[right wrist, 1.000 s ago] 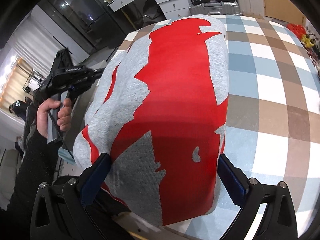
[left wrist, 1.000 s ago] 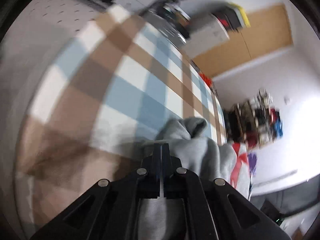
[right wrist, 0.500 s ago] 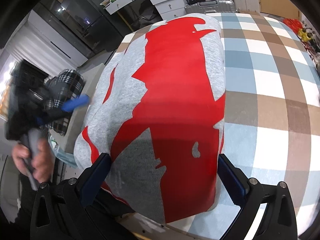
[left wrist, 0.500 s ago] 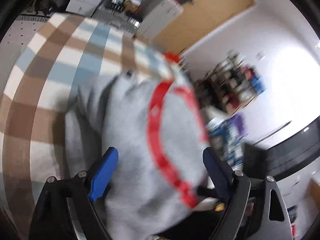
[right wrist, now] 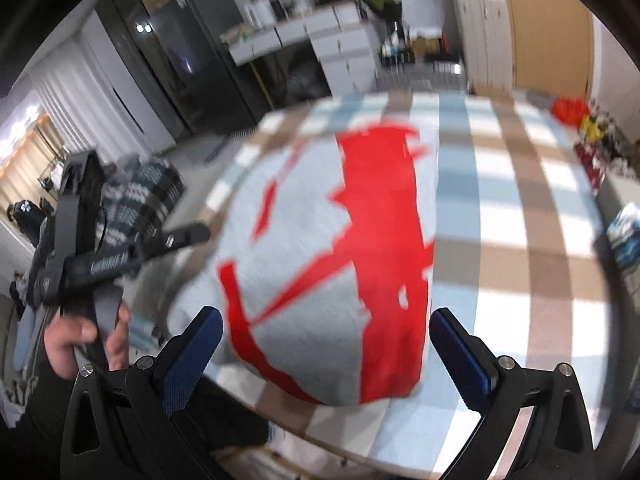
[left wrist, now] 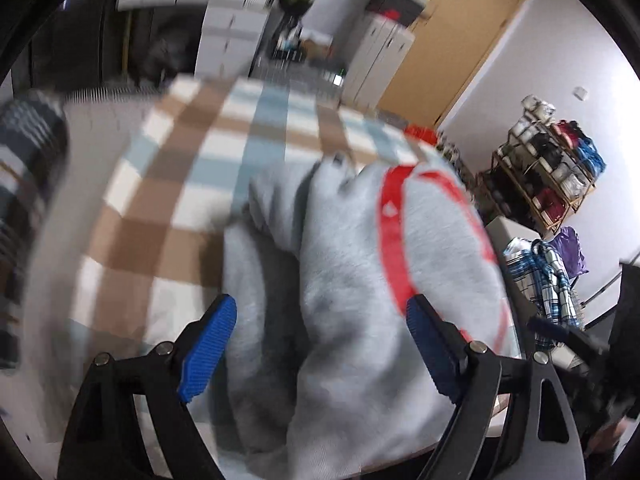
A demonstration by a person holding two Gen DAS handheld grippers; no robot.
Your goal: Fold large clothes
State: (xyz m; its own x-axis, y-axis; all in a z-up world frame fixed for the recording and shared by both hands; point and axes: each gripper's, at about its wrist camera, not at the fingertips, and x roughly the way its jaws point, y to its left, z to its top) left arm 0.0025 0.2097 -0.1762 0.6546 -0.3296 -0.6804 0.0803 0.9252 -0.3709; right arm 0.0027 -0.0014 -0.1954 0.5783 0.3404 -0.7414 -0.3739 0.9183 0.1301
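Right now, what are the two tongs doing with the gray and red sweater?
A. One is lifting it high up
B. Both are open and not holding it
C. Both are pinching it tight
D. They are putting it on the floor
B: the left tongs and right tongs both stand wide open, and the sweater lies folded on the checked cloth, gripped by neither.

The grey and red sweatshirt (right wrist: 340,248) lies folded near the front left corner of the checked table (right wrist: 520,208). The right gripper (right wrist: 326,354) is wide open.
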